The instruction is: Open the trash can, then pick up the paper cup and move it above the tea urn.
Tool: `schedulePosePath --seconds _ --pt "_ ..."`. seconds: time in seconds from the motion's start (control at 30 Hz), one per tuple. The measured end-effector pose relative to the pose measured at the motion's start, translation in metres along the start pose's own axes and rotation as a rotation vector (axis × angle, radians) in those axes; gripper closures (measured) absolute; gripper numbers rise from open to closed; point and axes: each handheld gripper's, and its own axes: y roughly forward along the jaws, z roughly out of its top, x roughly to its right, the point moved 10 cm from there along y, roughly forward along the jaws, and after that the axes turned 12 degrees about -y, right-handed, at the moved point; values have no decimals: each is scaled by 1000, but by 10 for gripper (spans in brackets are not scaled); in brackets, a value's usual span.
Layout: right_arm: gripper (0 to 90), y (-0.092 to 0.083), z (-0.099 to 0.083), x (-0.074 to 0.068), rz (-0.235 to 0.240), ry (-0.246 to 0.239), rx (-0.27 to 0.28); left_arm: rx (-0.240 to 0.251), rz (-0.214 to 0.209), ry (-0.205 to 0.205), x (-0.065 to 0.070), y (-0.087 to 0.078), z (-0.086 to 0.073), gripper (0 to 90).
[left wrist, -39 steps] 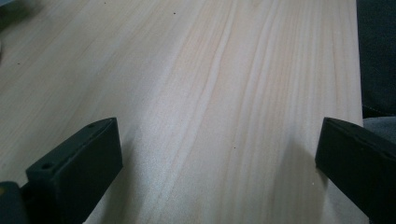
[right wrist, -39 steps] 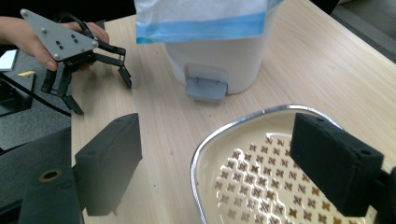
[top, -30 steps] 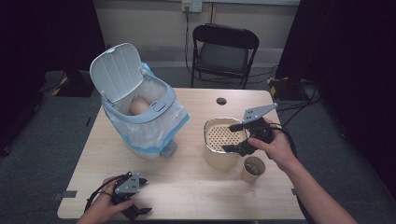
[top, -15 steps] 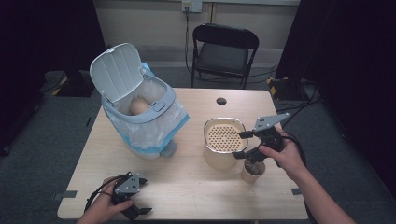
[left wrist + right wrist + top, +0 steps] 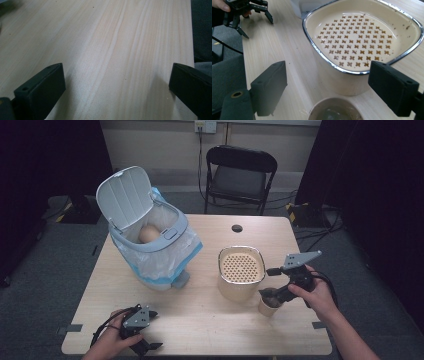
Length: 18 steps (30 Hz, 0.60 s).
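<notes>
Cup (image 5: 334, 110): bottom centre of the right gripper view, touching the strainer pot, rim between wide jaws, likely for a grasp.
Right gripper (image 5: 274, 296): lower right, unclosed over cup.
Strainer pot (image 5: 241, 265): centre-right on counter (image 5: 210, 320).
Left gripper (image 5: 145, 345): bottom left, jaws wide, idle.
Bin (image 5: 150, 237): upper left, lid up.

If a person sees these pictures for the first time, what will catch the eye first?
Probably the pale grey plastic bin, tilted on the table's far left with its lid open and a clear bag lining it. Next, the cream container with a perforated insert at centre right, and the open right tool over a small paper cup.
</notes>
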Motion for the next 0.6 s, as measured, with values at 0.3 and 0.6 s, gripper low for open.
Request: schedulePosePath --seconds 0.3,0.6 --pt "145 -9 -23 -3 -19 17 -1 2 -1 0 0 0 0 0" --pt "145 -17 -43 -7 -28 32 -3 2 0 -1 0 0 0 0"
